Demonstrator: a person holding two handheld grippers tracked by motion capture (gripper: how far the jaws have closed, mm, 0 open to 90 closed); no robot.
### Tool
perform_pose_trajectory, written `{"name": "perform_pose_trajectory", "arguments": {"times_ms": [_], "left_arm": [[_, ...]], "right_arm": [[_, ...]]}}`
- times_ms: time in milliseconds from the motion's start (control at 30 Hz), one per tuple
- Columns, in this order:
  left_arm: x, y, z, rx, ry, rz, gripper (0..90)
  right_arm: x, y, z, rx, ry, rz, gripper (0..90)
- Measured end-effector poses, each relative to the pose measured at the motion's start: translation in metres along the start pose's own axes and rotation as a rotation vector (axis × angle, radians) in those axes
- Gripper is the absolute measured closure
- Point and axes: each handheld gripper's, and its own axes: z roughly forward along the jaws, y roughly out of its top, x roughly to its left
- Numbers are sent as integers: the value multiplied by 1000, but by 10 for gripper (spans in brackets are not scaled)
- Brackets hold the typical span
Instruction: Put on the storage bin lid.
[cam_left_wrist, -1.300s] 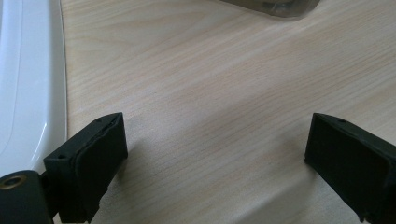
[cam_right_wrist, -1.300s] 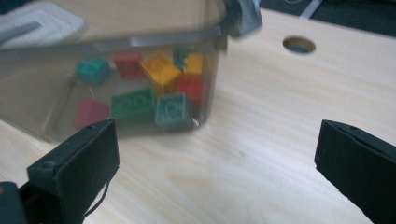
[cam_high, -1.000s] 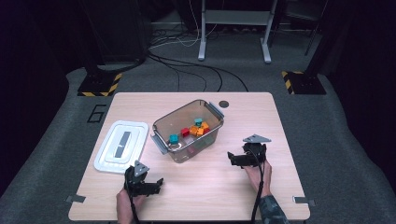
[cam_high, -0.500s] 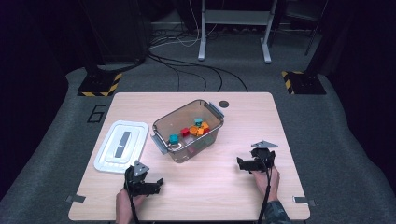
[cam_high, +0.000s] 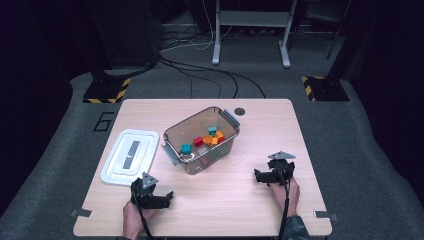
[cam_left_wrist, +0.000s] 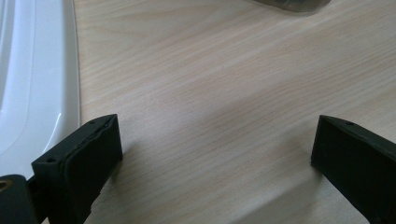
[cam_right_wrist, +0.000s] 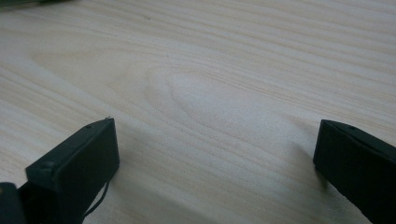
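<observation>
Both grippers down on the table, spread wide, nothing held.

My left gripper (cam_high: 159, 199) sits just beside the white lid (cam_high: 130, 156); it looks light, stiff, a bit slick, so I'd pinch its raised rim. My right gripper (cam_high: 265, 176) rests near the clear bin (cam_high: 227, 145) of small blocks (cam_high: 211, 139). Bare wood between, table edge close behind me.

A lab or test studio: a lone wooden table (cam_high: 260, 200) on grey carpet (cam_high: 350, 135), black cables (cam_high: 200, 75), hazard-striped stand bases (cam_high: 102, 92), a floor number "6" (cam_high: 103, 121), dark surroundings.
</observation>
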Motion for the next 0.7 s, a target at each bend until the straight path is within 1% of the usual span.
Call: {"name": "perform_pose_trajectory", "arguments": {"times_ms": [67,100,167,200,233,400,433,467,500,533,633,667,700], "left_arm": [[4,2,-3,9,0,-8,13],[7,3,-5,-5,-3,-15,4],[9,4,-8,-5,0,-20,0],[14,6,-11,-17,-2,-30,0],[21,9,-16,-26,-5,-43,0],[41,17,-26,-59,9,-85,0],[41,17,-26,-59,9,-85,0],[47,19,-28,-80,10,-107,0],[52,21,-30,-91,6,-121,0],[58,24,-32,-108,21,-136,0],[69,29,-33,-117,39,-152,0],[76,32,-33,-112,50,-155,0],[76,32,-33,-112,50,-155,0]], "right_arm": [[0,0,0,1,3,2,0],[0,0,0,0,3,2,0],[0,0,0,0,3,2,0],[0,0,0,0,3,3,0],[0,0,0,0,1,1,0],[0,0,0,1,2,2,0],[0,0,0,1,3,2,0],[0,0,0,1,3,2,0],[0,0,0,0,5,-3,0],[0,0,0,0,6,-3,0],[0,0,0,0,8,-4,0],[0,0,0,-1,12,-3,0],[0,0,0,-1,12,-3,0]]}}
